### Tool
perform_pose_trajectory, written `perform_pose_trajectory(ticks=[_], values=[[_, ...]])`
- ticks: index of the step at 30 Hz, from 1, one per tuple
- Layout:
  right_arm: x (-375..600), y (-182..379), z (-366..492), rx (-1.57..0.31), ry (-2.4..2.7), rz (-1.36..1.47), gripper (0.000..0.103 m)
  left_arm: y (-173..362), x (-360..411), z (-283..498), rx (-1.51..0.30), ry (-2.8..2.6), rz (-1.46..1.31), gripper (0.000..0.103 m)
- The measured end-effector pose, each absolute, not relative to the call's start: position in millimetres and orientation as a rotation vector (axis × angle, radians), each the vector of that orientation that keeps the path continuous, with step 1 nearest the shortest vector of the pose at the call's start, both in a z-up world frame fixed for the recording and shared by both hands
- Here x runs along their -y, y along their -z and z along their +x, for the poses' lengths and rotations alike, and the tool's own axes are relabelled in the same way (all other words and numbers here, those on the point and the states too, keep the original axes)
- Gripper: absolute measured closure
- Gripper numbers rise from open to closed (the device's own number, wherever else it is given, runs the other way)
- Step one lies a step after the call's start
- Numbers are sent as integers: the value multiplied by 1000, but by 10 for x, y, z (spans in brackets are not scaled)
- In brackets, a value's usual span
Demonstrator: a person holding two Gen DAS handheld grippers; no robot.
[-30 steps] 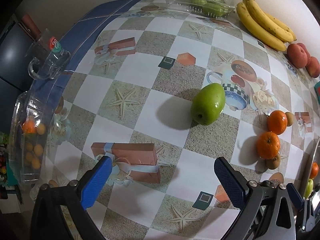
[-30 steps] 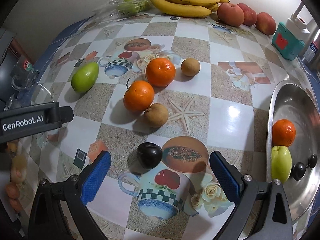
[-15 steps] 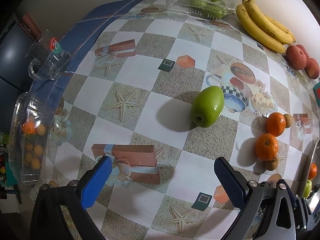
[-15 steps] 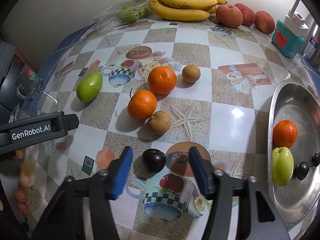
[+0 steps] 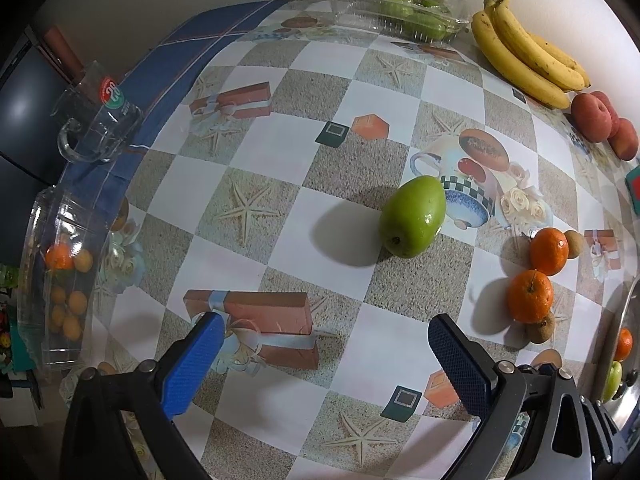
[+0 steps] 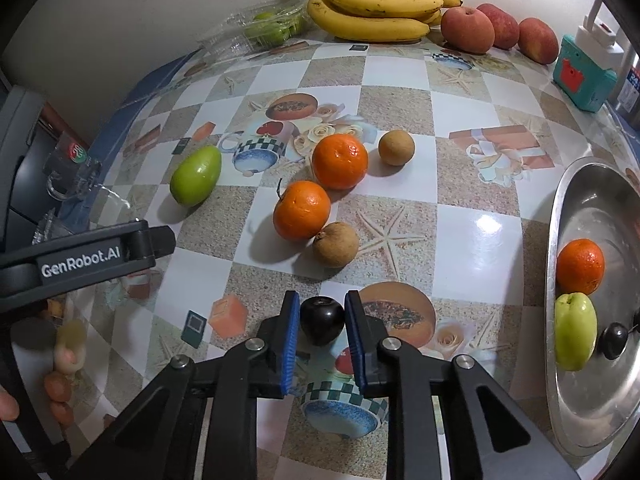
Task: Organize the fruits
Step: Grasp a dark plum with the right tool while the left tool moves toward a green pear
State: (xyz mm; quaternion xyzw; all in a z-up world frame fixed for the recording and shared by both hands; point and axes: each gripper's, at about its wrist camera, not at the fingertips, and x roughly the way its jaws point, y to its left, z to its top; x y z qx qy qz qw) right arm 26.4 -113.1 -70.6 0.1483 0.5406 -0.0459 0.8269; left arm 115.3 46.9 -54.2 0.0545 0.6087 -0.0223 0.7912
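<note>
My right gripper (image 6: 322, 312) is shut on a small dark plum (image 6: 322, 320) resting on the patterned tablecloth. Beyond it lie two oranges (image 6: 302, 210) (image 6: 339, 161), two small brown fruits (image 6: 335, 244) (image 6: 396, 147) and a green mango (image 6: 196, 175). A steel tray (image 6: 576, 400) at the right holds an orange (image 6: 580, 266), a green fruit (image 6: 574, 332) and a dark plum (image 6: 614, 341). My left gripper (image 5: 320, 354) is open and empty, short of the green mango (image 5: 413, 216), with the oranges (image 5: 530, 296) to its right.
Bananas (image 6: 376, 12), red apples (image 6: 496, 32) and a clear box of green fruit (image 6: 264, 30) line the back wall. A teal box (image 6: 582, 72) stands back right. A glass mug (image 5: 100, 120) and a clear box of small oranges (image 5: 60, 280) sit at the left edge.
My right gripper has moved forward and closed its jaws onto the dark plum. My left gripper has barely moved and stays open.
</note>
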Motion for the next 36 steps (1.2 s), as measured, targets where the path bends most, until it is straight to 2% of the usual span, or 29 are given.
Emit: perform_pose_trajectory(ticks=[8,23,27,29,36], values=[[1215,640,230,-1133,51,431,83,509,-478,1155,-1298,53,90,0],[1295,637,227,-1141,69,424,82,496,-451,1153,-1291,51,90,0],[1254,656,239,-1147,77,393,72,500,-462,1154,-1293,49,85,0],[1241,673,244,-1152,83,381,70,503,-461,1155,-1294,48,83,0],[1219,724,254,-1171,114,323,69,512,-450,1155,-1296,50,85,0]])
